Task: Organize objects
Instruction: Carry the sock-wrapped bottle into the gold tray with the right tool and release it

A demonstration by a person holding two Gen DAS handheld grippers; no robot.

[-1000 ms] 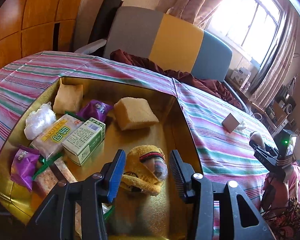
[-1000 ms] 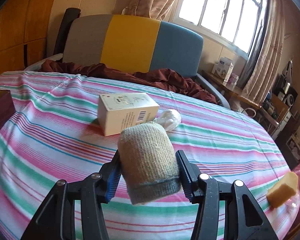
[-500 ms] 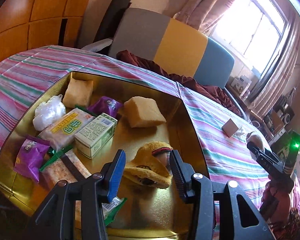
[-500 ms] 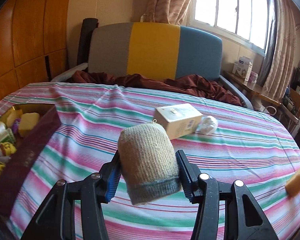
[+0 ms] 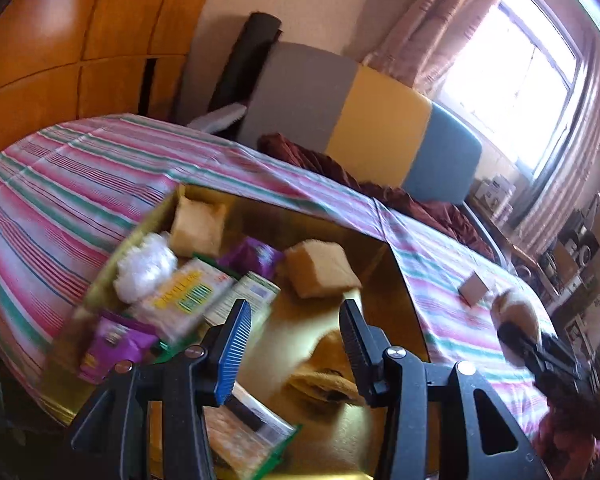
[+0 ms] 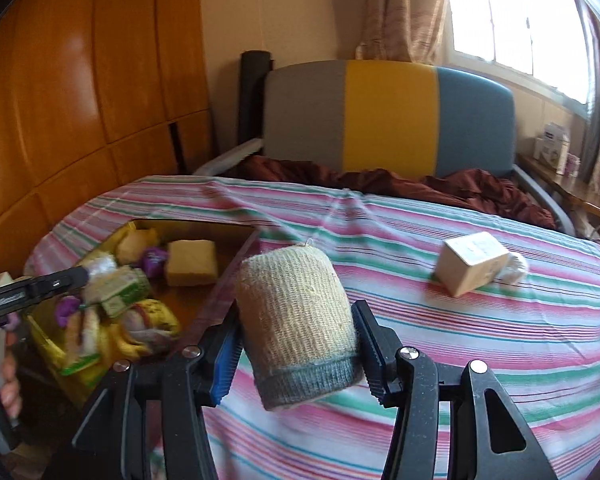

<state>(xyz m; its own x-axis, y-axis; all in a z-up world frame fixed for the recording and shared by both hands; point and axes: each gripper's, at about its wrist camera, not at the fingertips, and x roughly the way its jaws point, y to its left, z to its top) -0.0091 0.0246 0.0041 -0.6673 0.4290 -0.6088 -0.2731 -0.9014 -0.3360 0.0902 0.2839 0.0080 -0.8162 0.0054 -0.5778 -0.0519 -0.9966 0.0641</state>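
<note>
— So, what are you carrying right now?

— I'm pinching a rolled sock (image 6: 296,324) between the jaws of my right gripper (image 6: 298,344), pads pressing on both its sides. A second ago I was facing the white box (image 6: 474,262) on the striped tablecloth (image 6: 480,344); now I'm swinging left, and the gold tray (image 6: 44,332) is coming into my view.

— And the other one?

— My left gripper (image 5: 296,344) is hanging over the tray (image 5: 396,264) with its jaws spread and nothing between them. The yellow knitted thing (image 5: 324,372) it was hovering around is lying on the tray floor, now lower in its view, so it's backing off.

— What does that mean for the tidying?

— I'm judging that 1 item is just delivered and the sock is next. The tray is already holding 2 sponges, packets and a small carton (image 5: 244,296), so I'm looking for free floor near the right wall. The white box is waiting on the cloth, well apart from the tray.
</note>
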